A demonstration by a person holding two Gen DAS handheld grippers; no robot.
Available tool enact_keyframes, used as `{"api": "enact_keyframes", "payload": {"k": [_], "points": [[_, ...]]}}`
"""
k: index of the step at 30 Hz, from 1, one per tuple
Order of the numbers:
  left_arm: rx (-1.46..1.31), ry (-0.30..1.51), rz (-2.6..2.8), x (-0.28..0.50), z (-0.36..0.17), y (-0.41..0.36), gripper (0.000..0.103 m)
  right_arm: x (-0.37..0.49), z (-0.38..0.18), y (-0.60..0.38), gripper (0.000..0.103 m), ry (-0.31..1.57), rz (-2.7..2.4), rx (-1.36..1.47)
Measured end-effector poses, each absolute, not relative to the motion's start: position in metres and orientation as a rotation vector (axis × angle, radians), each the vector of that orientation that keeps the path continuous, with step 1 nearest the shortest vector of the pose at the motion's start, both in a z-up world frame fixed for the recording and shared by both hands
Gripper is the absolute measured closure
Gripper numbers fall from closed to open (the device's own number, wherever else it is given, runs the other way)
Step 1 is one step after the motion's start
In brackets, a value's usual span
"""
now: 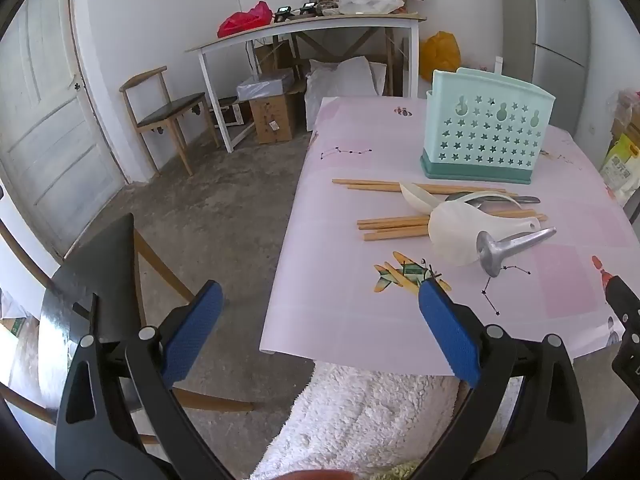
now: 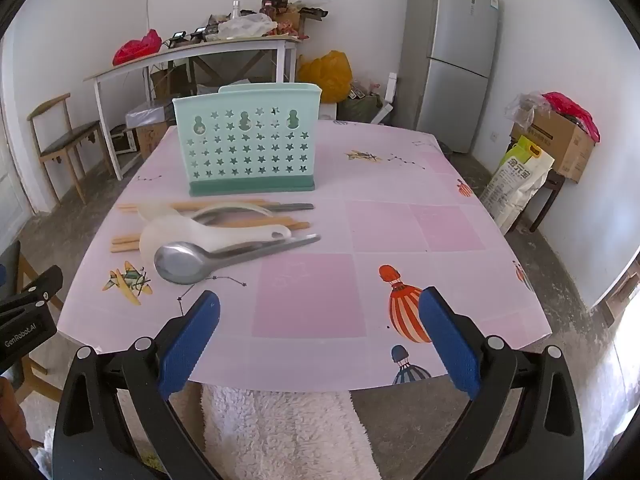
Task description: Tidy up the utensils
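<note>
Right, both claws hang off the near edge of the desk [image 2: 400,216], nothing picked up yet. My left claw [image 1: 320,332] is spread wide and empty; my right claw [image 2: 320,336] is the same.

All the utensils lie in one heap just in front of the green holder [image 2: 248,140], which stands upright near the far edge. The metal spoon [image 2: 188,266] lies nearest me, its handle resting over the white ladle [image 2: 188,236]; the chopsticks [image 2: 128,244] are underneath both.

I'd say take the spoon first, since it's on top. Pinch the handle partway along, lift straight up so the ladle doesn't drag, then tip it handle-up into the holder.

Room-wise, right of the holder the desk is bare, so my right claw has an easy swing. Left of the heap the edge is close, so watch the chopstick ends there.
</note>
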State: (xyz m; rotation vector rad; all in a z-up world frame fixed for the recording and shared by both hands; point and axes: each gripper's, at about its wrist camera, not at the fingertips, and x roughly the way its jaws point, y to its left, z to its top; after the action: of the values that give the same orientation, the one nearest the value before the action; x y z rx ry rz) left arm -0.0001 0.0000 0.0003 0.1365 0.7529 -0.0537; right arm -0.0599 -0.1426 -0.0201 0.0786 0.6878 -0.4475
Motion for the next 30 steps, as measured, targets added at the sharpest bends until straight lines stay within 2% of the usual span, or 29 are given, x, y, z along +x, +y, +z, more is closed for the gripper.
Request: {"api": "enact_keyframes", "payload": {"k": [30], "points": [[0.137,0.722,-0.063,-0.001,0.008,0.001,0.008,-0.059,-0.018,-0.143,0.006,0.676,-0.446,0.089]]}}
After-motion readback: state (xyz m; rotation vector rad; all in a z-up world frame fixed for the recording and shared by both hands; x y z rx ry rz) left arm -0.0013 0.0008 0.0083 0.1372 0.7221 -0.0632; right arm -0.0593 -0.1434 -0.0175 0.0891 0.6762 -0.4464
